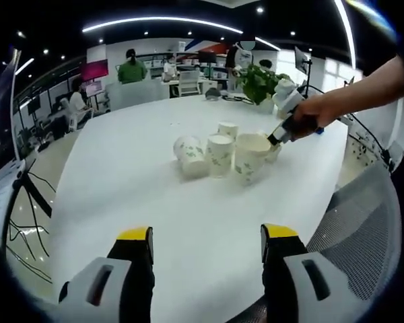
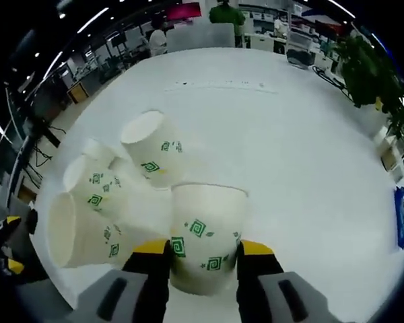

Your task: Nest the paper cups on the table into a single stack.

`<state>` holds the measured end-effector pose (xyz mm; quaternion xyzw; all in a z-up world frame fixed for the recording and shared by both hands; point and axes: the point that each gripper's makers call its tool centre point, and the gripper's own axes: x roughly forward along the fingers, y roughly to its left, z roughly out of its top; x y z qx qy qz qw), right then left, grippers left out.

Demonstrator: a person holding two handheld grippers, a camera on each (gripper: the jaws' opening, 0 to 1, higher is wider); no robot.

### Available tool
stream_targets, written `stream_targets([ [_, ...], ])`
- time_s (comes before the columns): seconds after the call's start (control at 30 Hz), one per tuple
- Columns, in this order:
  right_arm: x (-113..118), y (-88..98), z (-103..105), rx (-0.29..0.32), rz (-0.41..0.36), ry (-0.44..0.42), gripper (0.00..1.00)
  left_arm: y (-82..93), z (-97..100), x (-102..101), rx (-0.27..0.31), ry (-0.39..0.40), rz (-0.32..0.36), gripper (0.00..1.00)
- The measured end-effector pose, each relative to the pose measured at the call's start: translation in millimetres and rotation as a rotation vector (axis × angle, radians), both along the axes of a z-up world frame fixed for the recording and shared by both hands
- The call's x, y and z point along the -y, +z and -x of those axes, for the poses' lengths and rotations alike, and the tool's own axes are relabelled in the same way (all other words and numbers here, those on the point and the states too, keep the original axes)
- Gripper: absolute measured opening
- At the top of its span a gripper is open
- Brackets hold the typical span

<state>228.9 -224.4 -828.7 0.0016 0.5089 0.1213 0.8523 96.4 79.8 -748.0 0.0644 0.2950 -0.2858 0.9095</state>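
Between right hand-held gripper [image 2: 203,259] jaws, paper cup [image 2: 205,235] (upright)

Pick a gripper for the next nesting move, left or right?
Right. The right gripper already has its jaws around a paper cup, beside the other cups. The left gripper is open, back from the cluster over bare table.
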Motion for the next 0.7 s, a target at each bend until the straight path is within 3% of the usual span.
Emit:
stream_targets([
  [0.2, -1.6, 33.0, 1.8, 0.066, 0.029, 0.080, 0.37, 5.9, -0.7, 9.3, 0.001, -0.021, 0.014, 0.63],
  [0.27, -1.7, 23.4, -1.9, 0.084, 0.046, 0.109, 0.37, 10.3, -5.3, 14.0, -0.001, -0.022, 0.046, 0.63],
  [0.4, -6.7, 43.8, 1.3, 0.138, 0.094, 0.192, 0.37, 20.0, -15.3, 18.8, 0.013, -0.024, 0.088, 0.63],
  [0.47, -4.4, 44.3, -4.6, 0.163, 0.112, 0.223, 0.37, 23.8, -18.5, 21.8, 0.018, -0.032, 0.098, 0.63],
  [0.7, -23.3, 66.2, 8.3, 0.236, 0.130, 0.336, 0.37, 37.4, -31.6, 32.0, 0.035, -0.065, 0.154, 0.62],
])
